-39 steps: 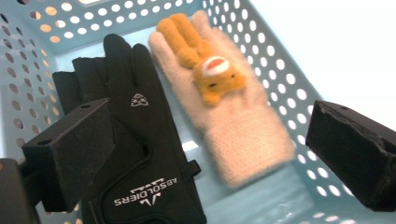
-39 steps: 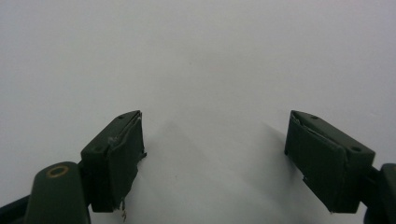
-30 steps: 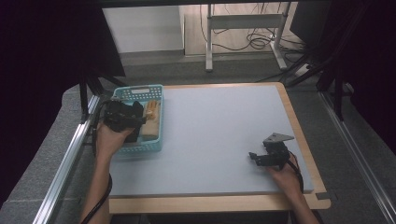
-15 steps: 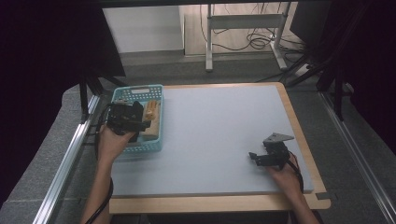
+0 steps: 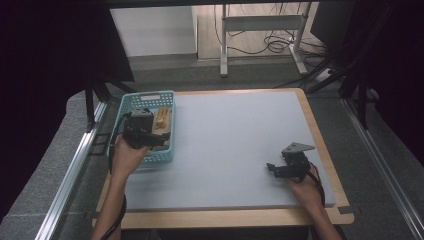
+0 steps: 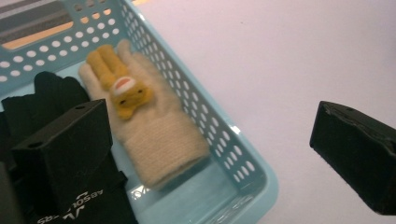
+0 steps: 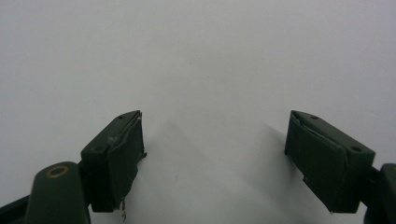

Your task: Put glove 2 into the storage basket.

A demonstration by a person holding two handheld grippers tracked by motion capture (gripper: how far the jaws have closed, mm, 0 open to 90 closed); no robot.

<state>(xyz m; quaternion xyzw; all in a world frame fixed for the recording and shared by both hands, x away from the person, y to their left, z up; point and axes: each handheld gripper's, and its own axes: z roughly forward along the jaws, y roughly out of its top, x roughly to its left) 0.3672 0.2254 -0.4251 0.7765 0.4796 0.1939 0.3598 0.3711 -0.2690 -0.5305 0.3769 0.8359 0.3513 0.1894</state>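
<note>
In the turquoise perforated basket (image 5: pixel 162 155) at the left edge of the surface (image 5: pixel 235 135) lies a cream knitted glove (image 6: pixel 154 135), and the left tongs (image 5: pixel 150 136) hang over it. The glove lies flat on the basket floor, close against the basket wall that faces the open surface. Its ribbed cuff points toward the basket's near corner and its fingers toward the slotted handle end. On its back sits a small yellow animal figure (image 6: pixel 122 93) with two long upright ears and a white-and-red patch on the face. The knit looks soft and fuzzy, pale beige all over, and the cuff is a little narrower than the palm. Beside it, deeper in the basket, lies a dark black knitted item (image 6: pixel 51 93), partly hidden behind one jaw.

The left tongs gape wide and grip nothing; one jaw stands inside the basket next to the glove, the other outside the basket wall over the bare surface. The right tongs (image 5: pixel 274 168) are well away from the basket, near the surface's front right corner, also spread wide and empty, with plain pale surface between the jaws.
</note>
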